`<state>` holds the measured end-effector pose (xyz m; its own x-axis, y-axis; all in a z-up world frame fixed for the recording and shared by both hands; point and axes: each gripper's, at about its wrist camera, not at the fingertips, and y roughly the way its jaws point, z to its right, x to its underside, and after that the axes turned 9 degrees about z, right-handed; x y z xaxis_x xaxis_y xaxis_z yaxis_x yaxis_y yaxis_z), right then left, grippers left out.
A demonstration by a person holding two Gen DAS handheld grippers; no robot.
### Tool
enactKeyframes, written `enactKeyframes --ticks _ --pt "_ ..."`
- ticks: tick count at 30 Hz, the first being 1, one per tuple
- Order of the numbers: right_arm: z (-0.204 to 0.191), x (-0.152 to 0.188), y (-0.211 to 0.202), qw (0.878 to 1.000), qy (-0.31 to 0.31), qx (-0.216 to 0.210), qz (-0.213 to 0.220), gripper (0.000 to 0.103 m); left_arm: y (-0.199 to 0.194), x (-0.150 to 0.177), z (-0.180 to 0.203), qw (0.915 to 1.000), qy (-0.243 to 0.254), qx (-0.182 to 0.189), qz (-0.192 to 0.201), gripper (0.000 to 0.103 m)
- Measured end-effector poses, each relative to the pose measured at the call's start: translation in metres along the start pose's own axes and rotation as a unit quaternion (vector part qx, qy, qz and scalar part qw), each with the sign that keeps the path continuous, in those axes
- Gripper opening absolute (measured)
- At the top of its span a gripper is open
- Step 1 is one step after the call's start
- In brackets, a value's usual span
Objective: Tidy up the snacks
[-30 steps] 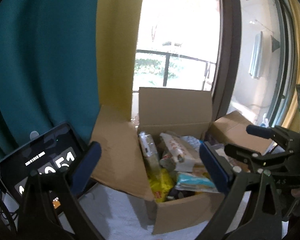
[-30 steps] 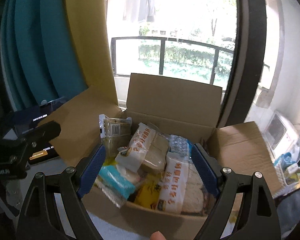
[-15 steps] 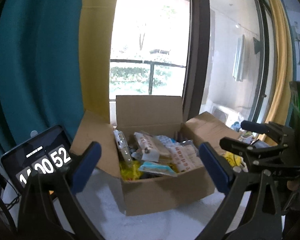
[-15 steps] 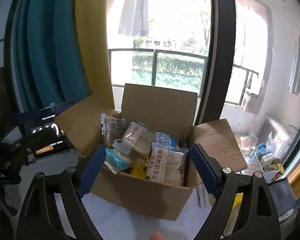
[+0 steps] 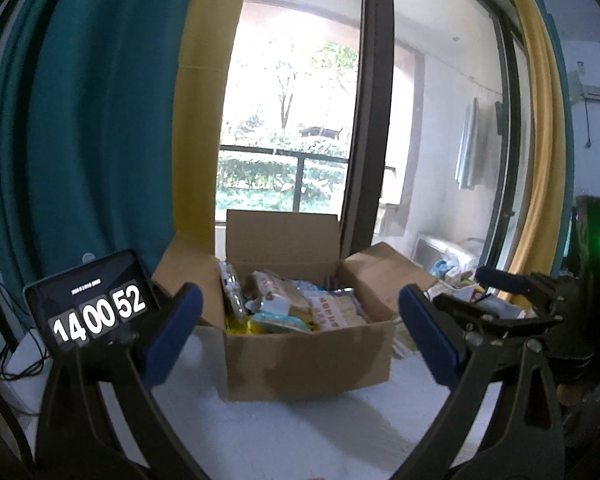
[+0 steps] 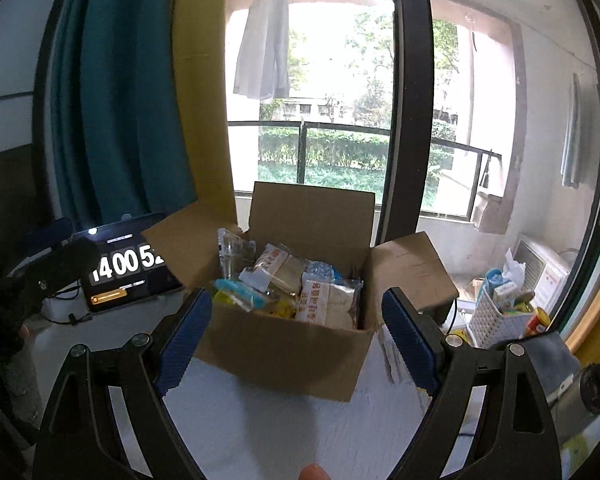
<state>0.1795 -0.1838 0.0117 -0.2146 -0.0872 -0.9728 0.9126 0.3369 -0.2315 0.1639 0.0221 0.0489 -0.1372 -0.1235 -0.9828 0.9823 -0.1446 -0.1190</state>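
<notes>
Right wrist view: cardboard box (image 6: 284,344) of snack packets (image 6: 328,304) sits on white table (image 6: 280,432), tablet (image 6: 128,276) left, white basket (image 6: 496,320) right. Right gripper (image 6: 296,336) and left gripper (image 5: 296,332) both gape wide, empty, short of box.

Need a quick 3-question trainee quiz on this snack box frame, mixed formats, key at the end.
1. True or false: the cardboard box on the white table has its flaps open.
2. Multiple choice: what is between the jaws of the right gripper? A) a snack packet B) nothing gripped, jaws wide open C) the tablet
3. Short answer: in the right wrist view, what sits right of the box, holding small cartons?

Key:
1. True; snack packets show inside.
2. B. The left gripper is open too.
3. A white slotted basket. The tablet with its clock display is on the box's left.
</notes>
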Motion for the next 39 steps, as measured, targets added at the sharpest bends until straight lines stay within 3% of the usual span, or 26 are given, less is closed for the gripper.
enactKeyframes --ticks 7,17,23,26,28,39 --pt "-0.012 0.015 -0.041 1.0 0.007 -0.004 0.011 0.089 -0.039 0.014 0.006 0.9997 -0.007 -0.021 0.006 0.099" --pt "-0.028 0.044 -0.084 1.0 0.001 0.002 0.018 0.089 -0.094 0.046 0.02 0.9962 0.037 -0.079 -0.002 0.099" --pt "-0.038 0.053 -0.108 1.0 0.001 0.01 0.019 0.089 -0.123 0.053 0.025 0.997 0.02 -0.074 0.004 0.099" --pt "-0.042 0.05 -0.12 1.0 -0.003 0.012 0.025 0.089 -0.128 0.053 0.043 0.9927 0.084 -0.086 0.002 0.099" --pt "-0.045 0.046 -0.13 0.999 -0.013 0.018 0.032 0.089 -0.135 0.05 0.049 0.9916 0.097 -0.084 0.016 0.099" --pt "-0.045 0.031 -0.153 0.998 -0.014 0.021 0.065 0.089 -0.16 0.021 0.054 0.9928 0.077 -0.063 0.066 0.099"
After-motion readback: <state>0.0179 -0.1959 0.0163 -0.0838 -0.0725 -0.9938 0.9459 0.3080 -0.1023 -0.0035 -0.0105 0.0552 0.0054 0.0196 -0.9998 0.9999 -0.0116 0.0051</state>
